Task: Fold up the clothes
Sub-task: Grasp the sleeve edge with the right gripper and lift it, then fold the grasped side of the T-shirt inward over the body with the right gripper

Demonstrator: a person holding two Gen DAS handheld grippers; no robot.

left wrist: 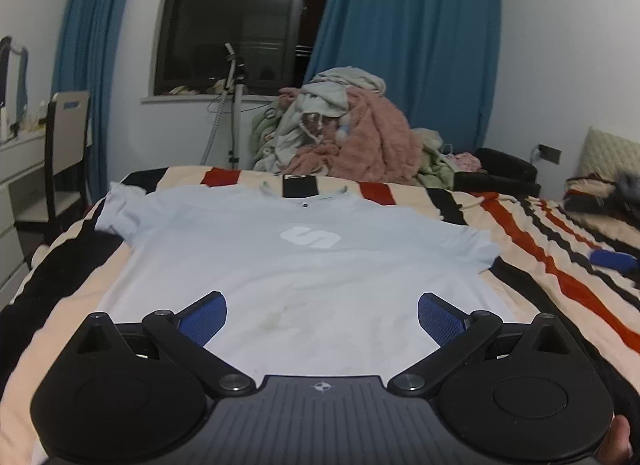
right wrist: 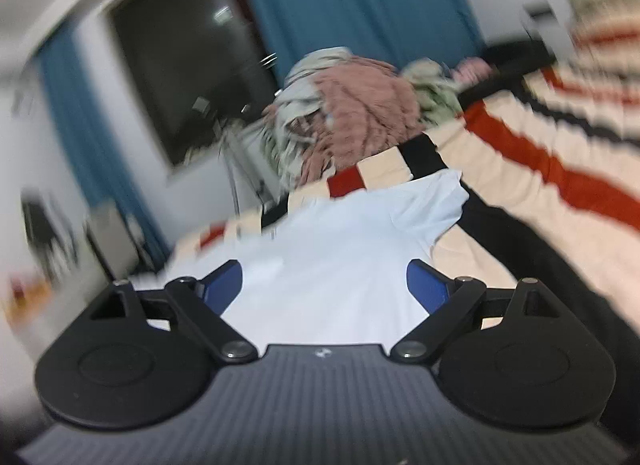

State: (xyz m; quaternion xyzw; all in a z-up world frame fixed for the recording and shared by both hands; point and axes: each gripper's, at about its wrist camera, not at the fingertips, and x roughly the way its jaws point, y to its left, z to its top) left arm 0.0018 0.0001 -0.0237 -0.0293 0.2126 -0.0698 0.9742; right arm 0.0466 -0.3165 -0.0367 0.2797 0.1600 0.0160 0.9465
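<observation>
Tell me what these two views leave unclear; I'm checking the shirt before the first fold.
- Bottom hem of the light blue shirt: left wrist view, hidden behind the open left gripper.
- Shirt's left sleeve and collar: right wrist view, smeared by motion blur; the open right gripper covers the lower part.
- Laundry pile: single garments too tangled to separate.

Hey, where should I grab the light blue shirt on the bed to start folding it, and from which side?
Probably the sleeves. The shirt lies flat, front up, on the striped blanket, collar away from you, hem nearest. Both sleeves stick out sideways with free edges, so I would pinch each from its own outer side: the left gripper on the left sleeve, the right gripper on the right sleeve. Both are open.
</observation>
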